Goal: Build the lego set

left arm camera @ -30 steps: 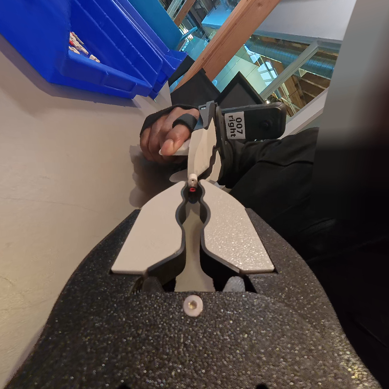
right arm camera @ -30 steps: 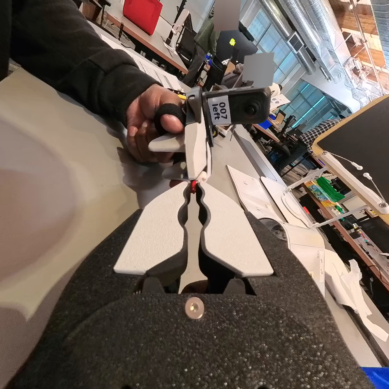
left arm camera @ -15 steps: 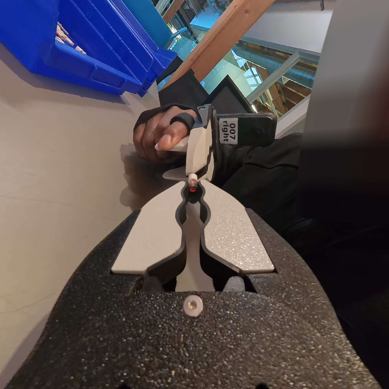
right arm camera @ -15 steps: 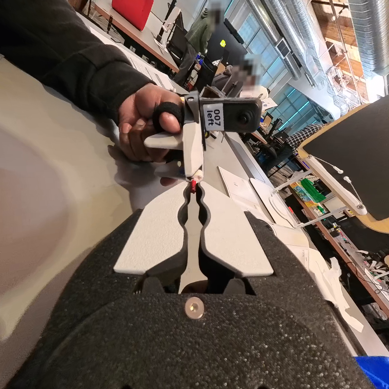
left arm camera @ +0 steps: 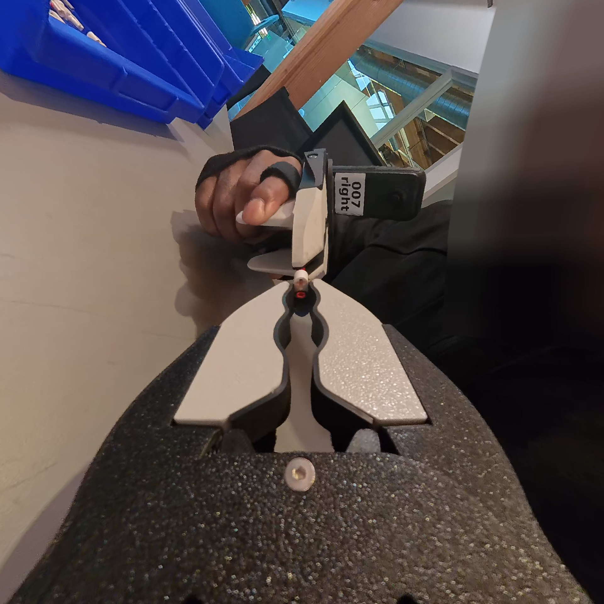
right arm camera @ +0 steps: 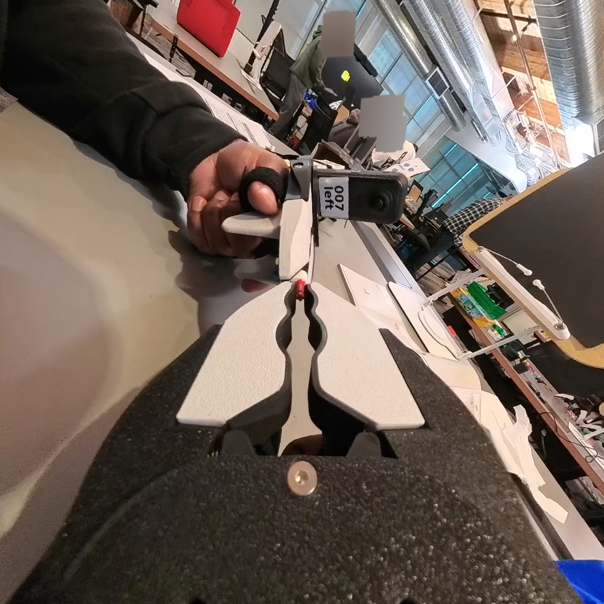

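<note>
Blue bins point(left arm camera: 108, 65) farther up-left than before; left gripper point(left arm camera: 300, 287) around white tube point(left arm camera: 300, 278), right gripper point(right arm camera: 300, 289) around red piece point(right arm camera: 299, 291) (tip to tip).

— What sort of place is this?
— An open-plan workshop or lab. Silver ducts point(right arm camera: 434, 49) run under a timber ceiling, and long benches point(right arm camera: 209, 62) stretch back toward tall windows point(right arm camera: 441, 157).
— And close by?
— Stacked blue parts bins point(left arm camera: 130, 65) on the pale worktable point(left arm camera: 81, 261), papers point(right arm camera: 369, 294), a black monitor point(right arm camera: 549, 271) on a white arm, people at desks farther off.
</note>
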{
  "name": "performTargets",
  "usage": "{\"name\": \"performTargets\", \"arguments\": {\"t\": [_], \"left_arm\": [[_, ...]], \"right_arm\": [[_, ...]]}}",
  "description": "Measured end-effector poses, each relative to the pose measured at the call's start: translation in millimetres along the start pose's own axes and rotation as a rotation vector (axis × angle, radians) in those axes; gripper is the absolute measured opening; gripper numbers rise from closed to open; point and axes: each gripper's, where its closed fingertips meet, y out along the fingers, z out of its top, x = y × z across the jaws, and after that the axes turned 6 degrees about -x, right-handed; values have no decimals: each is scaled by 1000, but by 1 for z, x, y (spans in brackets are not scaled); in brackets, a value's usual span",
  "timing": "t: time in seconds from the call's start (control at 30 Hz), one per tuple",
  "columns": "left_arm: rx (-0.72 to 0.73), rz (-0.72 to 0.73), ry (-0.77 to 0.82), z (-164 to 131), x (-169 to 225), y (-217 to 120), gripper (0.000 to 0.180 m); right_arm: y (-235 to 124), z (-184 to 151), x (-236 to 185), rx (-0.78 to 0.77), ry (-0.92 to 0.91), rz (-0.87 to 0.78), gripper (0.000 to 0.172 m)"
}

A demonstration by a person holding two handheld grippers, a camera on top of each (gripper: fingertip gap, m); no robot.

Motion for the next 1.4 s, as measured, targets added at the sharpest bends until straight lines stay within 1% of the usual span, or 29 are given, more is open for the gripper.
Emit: {"name": "performTargets", "arguments": {"t": [0.17, 0.43, 0.73, 1.4], "left_arm": [[-27, -7, 5, -3, 2, 2, 7], [-89, -10, 32, -12, 4, 5, 7], [-55, 17, 50, -8, 2, 4, 7], [-29, 8, 46, -6, 3, 1, 7]], "right_arm": [[-1, 1, -4, 6, 30, 39, 4], [-3, 3, -13, 9, 13, 95, 4], [-3, 2, -9, 28, 39, 69, 4], [-3, 0, -4, 22, 75, 62, 8]]}}
